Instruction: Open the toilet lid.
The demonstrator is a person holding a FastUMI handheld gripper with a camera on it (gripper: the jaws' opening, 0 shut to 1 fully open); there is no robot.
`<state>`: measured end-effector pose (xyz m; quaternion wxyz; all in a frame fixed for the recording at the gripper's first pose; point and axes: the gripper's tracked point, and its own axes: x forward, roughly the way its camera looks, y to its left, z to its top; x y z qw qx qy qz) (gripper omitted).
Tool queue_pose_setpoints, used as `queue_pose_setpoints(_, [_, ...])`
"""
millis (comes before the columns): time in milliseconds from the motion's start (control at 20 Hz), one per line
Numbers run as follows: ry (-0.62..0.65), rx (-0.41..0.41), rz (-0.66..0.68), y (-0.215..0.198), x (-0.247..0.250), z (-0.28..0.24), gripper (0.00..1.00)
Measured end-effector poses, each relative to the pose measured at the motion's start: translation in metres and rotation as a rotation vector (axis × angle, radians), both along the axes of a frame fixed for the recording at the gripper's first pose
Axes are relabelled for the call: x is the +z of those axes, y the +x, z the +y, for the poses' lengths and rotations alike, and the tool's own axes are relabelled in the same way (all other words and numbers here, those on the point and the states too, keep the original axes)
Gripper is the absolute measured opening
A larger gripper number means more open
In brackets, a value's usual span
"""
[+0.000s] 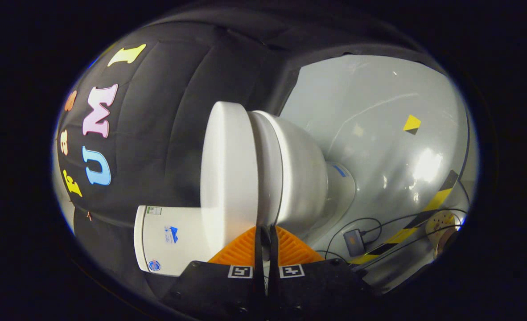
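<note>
**Fingers nearly together at the toilet lid's edge**

Fingers [263, 249] sit almost closed, only a thin dark slit between them, tips pointing at the seam where the toilet lid [228, 174] meets the bowl [299, 178]. Cannot tell whether anything is pinched in that slit. View is rolled sideways, so the toilet appears lying on its side. Lid is a thick white slab, down flat against the bowl, just ahead of the fingers. Tank [170, 240] with small stickers sits beside the lid, close to the fingers. Pedestal runs from the bowl to the glossy grey floor [379, 133]. On the floor beyond the bowl: a small grey box [354, 241] with thin black cables, yellow-black striped tape [428, 209], one yellow-black tape square [412, 124].
</note>
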<state>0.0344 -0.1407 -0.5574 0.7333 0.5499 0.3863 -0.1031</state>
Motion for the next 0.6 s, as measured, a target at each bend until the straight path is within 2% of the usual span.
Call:
queue_pose_setpoints(400, [-0.062, 0.053, 0.019, 0.001, 0.007, 0.005, 0.07])
queue_pose_setpoints(600, [-0.128, 0.103, 0.013, 0.005, 0.026, 0.007, 0.07])
